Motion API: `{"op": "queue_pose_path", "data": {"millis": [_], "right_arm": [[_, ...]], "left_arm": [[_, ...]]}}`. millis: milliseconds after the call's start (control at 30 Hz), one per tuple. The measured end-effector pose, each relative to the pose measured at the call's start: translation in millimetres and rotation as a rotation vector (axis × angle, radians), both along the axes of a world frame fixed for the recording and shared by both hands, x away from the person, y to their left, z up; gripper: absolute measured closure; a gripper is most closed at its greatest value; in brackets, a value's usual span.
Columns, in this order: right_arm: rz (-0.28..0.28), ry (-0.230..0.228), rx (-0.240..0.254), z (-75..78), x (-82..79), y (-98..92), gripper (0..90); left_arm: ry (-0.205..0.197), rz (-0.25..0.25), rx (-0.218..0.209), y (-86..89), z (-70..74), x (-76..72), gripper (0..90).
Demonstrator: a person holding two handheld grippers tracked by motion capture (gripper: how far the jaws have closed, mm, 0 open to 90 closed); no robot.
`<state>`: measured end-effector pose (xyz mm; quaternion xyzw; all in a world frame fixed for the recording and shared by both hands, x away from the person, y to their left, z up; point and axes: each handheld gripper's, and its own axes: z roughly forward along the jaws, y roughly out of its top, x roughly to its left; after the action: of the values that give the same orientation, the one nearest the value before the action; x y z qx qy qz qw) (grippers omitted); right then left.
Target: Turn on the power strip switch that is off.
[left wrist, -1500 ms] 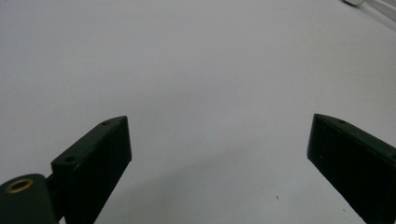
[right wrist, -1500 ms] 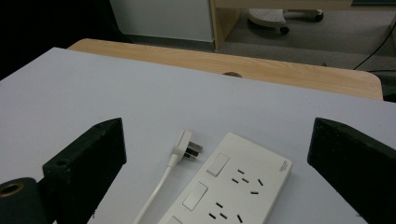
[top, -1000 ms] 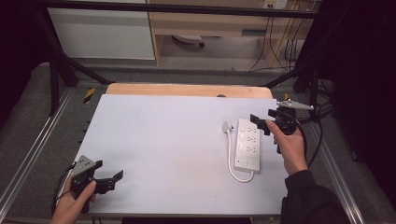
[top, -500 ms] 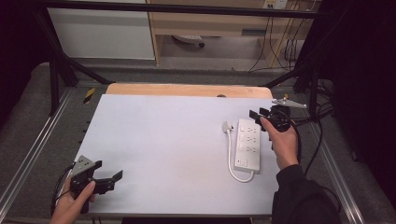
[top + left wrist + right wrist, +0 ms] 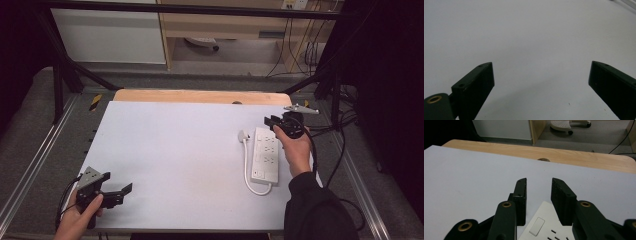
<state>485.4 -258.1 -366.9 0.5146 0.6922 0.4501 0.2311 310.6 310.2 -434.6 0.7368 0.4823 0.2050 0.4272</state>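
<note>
High view: one white power strip [image 5: 265, 154] lies at the right of the white surface [image 5: 175, 150], its single plug [image 5: 243, 135] beside it; the right tongs [image 5: 271, 121] hover above its far end. Left gripper view: the left tongs [image 5: 541, 85] are spread wide. Right gripper view: tongs partly parted, empty; floor beyond.

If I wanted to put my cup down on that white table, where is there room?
The wide bare stretch between the left gripper and the power strip, up to the wooden edge. It is crowded at the right, where the right gripper hovers over the strip and its cord.
</note>
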Motion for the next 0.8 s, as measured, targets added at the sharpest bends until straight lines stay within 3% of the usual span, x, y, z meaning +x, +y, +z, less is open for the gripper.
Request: {"op": "queue_pose_path", "data": {"millis": [800], "right_arm": [[-0.035,0.015,-0.030,-18.4,13.2,12.7,77.7]], "left_arm": [[-0.003,0.000,-0.010,1.0,0.6,0.0,6.4]]}}
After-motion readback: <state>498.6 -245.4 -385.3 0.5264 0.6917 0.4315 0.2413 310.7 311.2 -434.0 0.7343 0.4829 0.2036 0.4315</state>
